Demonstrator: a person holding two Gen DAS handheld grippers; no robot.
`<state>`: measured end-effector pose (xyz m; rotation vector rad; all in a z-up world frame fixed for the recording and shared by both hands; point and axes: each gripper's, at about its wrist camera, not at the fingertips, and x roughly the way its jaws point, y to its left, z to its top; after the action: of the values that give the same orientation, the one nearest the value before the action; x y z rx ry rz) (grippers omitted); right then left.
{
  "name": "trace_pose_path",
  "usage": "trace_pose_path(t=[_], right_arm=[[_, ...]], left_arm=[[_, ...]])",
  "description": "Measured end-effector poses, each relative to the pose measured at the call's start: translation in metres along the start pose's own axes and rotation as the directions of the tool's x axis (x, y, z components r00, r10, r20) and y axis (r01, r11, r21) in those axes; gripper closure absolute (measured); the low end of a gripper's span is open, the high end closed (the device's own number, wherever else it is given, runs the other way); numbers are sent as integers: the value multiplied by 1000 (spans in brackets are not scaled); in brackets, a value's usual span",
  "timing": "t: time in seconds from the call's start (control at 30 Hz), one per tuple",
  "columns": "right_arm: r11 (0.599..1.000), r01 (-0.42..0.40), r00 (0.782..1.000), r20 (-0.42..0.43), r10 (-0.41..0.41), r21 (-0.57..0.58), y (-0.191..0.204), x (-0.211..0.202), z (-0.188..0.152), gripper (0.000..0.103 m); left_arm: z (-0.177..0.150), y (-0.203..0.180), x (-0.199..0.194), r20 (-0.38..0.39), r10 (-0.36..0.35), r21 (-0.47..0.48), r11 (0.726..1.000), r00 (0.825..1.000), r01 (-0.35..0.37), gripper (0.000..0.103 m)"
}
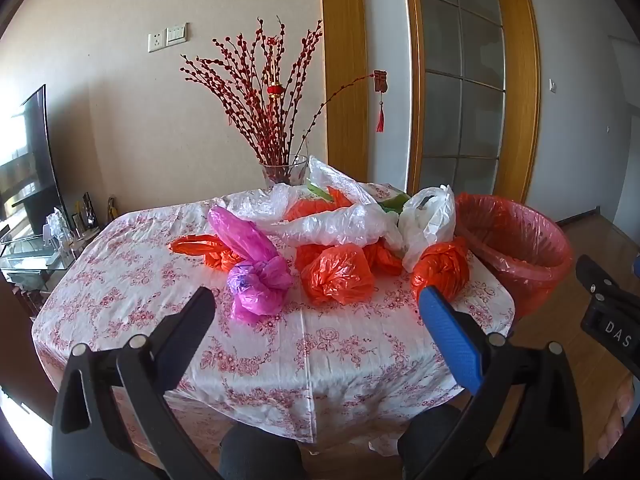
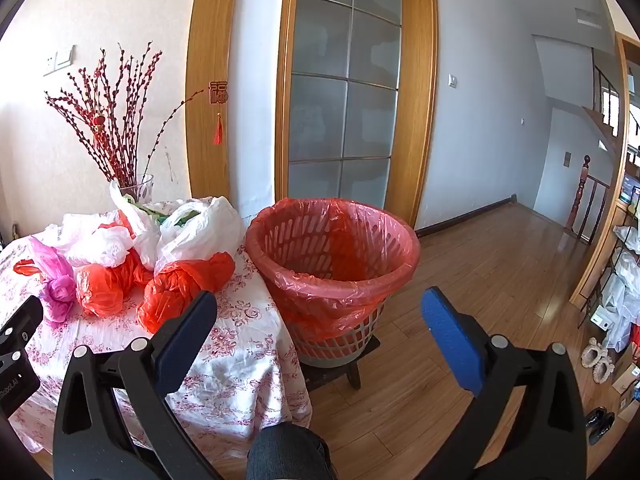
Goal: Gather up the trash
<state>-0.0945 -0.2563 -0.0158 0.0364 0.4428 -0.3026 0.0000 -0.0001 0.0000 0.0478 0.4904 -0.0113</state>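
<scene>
White letters "DAS" are showing on the right gripper's body at 3 o'clock in the left wrist view; a red "福" charm (image 2: 218,92) is hanging by the door frame. The left gripper (image 1: 320,312) and right gripper (image 2: 320,312) are both hovering spread wide, gripping nothing. The pink bag (image 1: 256,264) is lying knotted on the floral tablecloth (image 1: 160,280), its long axis pointing toward 11 o'clock. Orange bags (image 1: 338,276) are sitting beside it. The red-lined basket (image 2: 332,256) is standing upright at the table's 3 o'clock side.

Green item (image 1: 394,203), perhaps bag, half-buried
</scene>
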Motion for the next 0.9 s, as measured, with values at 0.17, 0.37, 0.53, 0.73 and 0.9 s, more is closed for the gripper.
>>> trace_pose_path(t=[0.17, 0.37, 0.53, 0.73, 0.9], right_arm=[[1000, -1, 1000, -1, 1, 2, 0, 0, 0, 2], [1000, -1, 1000, -1, 1, 3, 0, 0, 0, 2], [1000, -1, 1000, -1, 1, 2, 1, 0, 0, 2], [1000, -1, 1000, -1, 1, 1, 0, -1, 0, 2], [1000, -1, 1000, -1, 1, 2, 0, -1, 0, 2]], left_arm=[[0, 0, 0, -1, 1, 1, 1000, 1000, -1, 4], [0, 0, 0, -2, 0, -1, 1000, 1000, 0, 4], [0, 0, 0, -4, -1, -2, 1000, 1000, 1, 4], [0, 0, 0, -5, -1, -3, 1000, 1000, 1, 4], [0, 0, 0, -6, -2, -4, 1000, 1000, 2, 4]])
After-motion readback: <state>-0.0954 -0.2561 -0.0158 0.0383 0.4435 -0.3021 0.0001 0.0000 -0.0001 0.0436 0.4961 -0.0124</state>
